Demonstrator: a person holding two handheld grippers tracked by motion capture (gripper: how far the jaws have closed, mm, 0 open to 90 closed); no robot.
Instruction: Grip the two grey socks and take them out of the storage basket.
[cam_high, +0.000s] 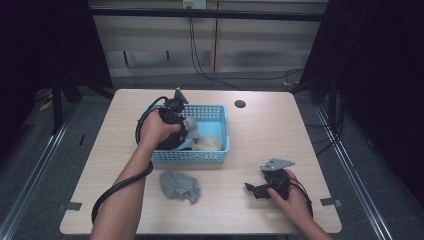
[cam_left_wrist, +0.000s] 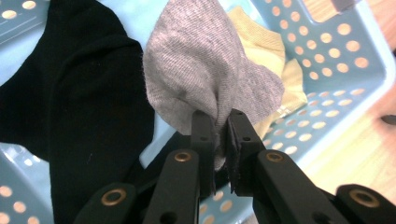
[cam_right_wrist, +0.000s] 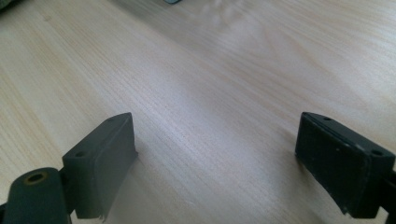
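Observation:
My left gripper (cam_left_wrist: 218, 122) is shut on a grey sock (cam_left_wrist: 205, 70) and holds it above the blue basket (cam_left_wrist: 336, 74). In the high view the left gripper (cam_high: 186, 131) hangs over the basket (cam_high: 220, 156) with the grey sock (cam_high: 190, 125) dangling from it. Inside the basket lie a black cloth (cam_left_wrist: 79, 107) and a yellow cloth (cam_left_wrist: 266, 51). A second grey sock (cam_high: 179, 185) lies crumpled on the table in front of the basket. My right gripper (cam_high: 250, 188) rests low at the front right of the table, its jaws wide open over bare wood (cam_right_wrist: 215, 130).
The wooden table (cam_high: 280, 130) has a dark round hole (cam_high: 240, 104) behind the basket. Cables trail from both grippers, and strips of tape mark the table's front corners. Beyond the table are a dark floor and a wall with hanging cables.

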